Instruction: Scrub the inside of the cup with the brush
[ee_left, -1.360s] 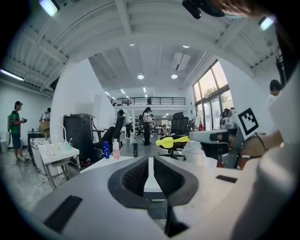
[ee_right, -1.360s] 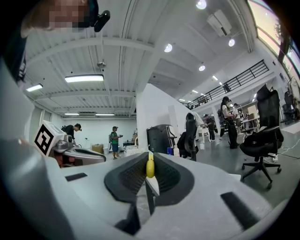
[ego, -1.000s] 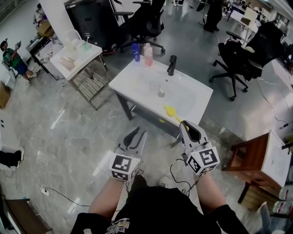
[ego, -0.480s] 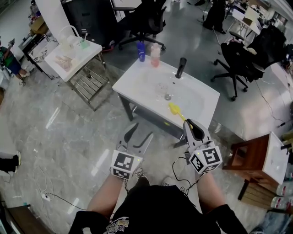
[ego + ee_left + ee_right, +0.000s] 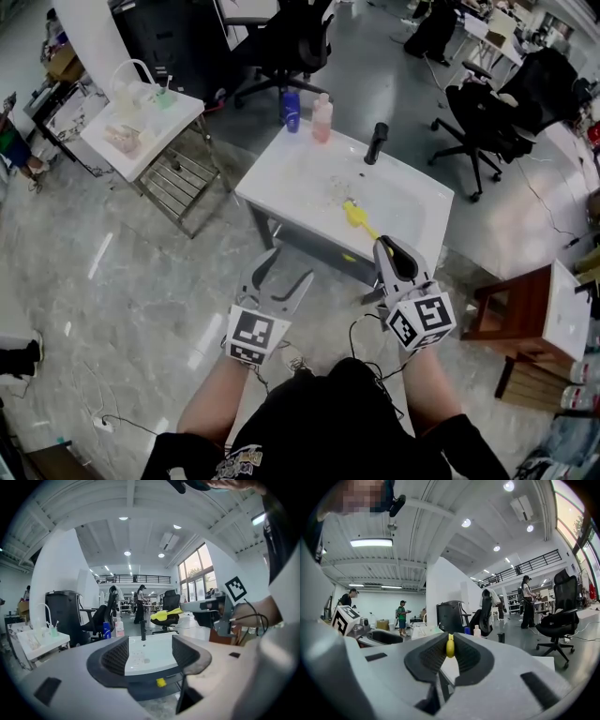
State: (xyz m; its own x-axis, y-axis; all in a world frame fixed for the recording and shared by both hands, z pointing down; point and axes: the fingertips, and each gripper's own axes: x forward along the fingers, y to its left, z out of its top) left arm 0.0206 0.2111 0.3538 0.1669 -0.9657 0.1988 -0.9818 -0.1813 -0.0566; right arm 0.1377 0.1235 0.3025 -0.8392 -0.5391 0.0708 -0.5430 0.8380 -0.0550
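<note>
A white sink (image 5: 412, 192) on a dark stand is ahead of me, with a black faucet (image 5: 377, 142) at its back. In the basin lies a small clear object (image 5: 338, 191), too small to tell what it is. My right gripper (image 5: 387, 249) is shut on the handle of a yellow brush (image 5: 355, 217), whose head reaches over the sink's front edge. In the right gripper view the yellow handle (image 5: 450, 647) is pinched between the pads. My left gripper (image 5: 282, 273) hovers short of the sink, its jaws opening with nothing between them. The sink (image 5: 157, 645) shows through that gap.
A blue bottle (image 5: 290, 107) and a pink bottle (image 5: 322, 117) stand on the sink's back left corner. A white side table (image 5: 178, 117) with a wire rack is at the left. Office chairs (image 5: 497, 112) stand behind, and a wooden stool (image 5: 511, 319) is at the right. Cables lie on the floor.
The left gripper's jaws have spread from nearly closed to wide apart. Both grippers and my view have moved a little closer to the sink, the brush still in the right one.
</note>
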